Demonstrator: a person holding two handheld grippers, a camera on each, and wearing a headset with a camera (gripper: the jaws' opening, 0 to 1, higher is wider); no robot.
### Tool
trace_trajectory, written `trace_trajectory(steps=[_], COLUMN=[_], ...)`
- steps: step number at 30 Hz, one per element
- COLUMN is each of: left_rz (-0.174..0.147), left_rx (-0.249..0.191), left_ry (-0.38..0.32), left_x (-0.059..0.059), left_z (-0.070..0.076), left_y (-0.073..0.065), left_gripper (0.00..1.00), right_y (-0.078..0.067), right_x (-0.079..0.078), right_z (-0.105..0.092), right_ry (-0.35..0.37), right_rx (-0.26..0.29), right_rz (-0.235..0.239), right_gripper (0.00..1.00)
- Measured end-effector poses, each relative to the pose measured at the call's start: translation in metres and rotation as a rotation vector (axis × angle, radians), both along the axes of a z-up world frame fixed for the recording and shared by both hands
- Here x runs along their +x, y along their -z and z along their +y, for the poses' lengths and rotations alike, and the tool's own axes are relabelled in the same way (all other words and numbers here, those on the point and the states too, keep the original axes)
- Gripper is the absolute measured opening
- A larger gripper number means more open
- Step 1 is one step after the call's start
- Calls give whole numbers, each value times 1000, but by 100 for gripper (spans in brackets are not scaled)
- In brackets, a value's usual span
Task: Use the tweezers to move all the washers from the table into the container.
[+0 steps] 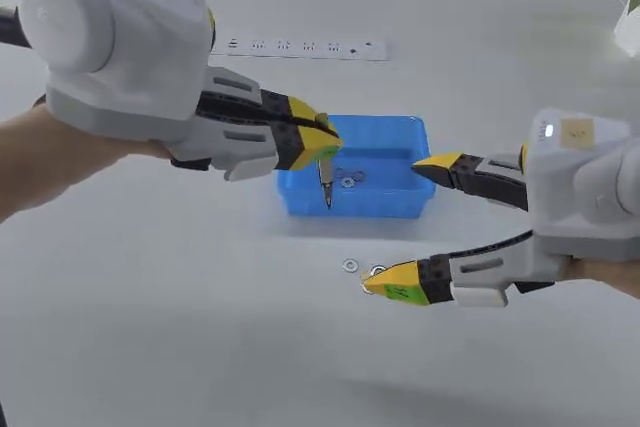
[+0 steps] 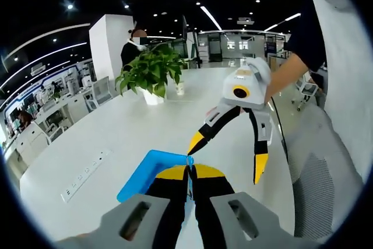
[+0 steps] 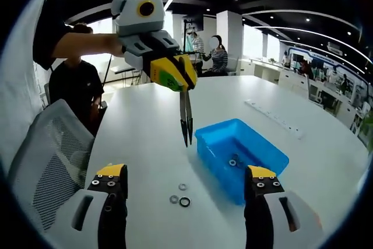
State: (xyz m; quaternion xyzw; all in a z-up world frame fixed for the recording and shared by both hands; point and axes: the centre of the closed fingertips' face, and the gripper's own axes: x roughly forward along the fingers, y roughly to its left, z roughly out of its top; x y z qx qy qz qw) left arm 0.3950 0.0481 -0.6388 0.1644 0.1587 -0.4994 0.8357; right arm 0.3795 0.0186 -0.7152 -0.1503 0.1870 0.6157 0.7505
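Beside container [image 3: 217,162] | washers [image 3: 179,195]: right gripper view three, head view maybe two

Washer [image 1: 378,271] partly behind a jaw

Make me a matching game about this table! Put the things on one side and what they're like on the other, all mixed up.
Things:
1. tweezers
2. container
3. right gripper
4. washers on the table

What they're like:
A. open wide
B. blue
C. lying loose outside the container
D. pinched in the left gripper, tips pointing down

Pairs: 1-D, 2-B, 3-A, 4-C
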Motion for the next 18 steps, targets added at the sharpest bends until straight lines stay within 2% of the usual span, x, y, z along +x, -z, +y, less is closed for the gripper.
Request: trace_trajectory(steps=[7, 14, 16, 18], left_rz=[5, 13, 32, 39], left_rx=[-19, -17, -30, -22], left_ry=[3, 24, 25, 25], left_x=[-13, -26, -29, -31], left_z=[-13, -25, -26, -27], left_y=[4, 19, 24, 30], left_gripper=[6, 6, 6, 6], right_y=[10, 23, 27, 29], right_x=[-17, -27, -29, -30], right_z=[-6, -17, -21, -24], right_ry=[1, 2, 7, 8], right_rx=[-20, -45, -53, -58], right_rz=[18, 42, 50, 51], right_gripper=[88, 88, 88, 87])
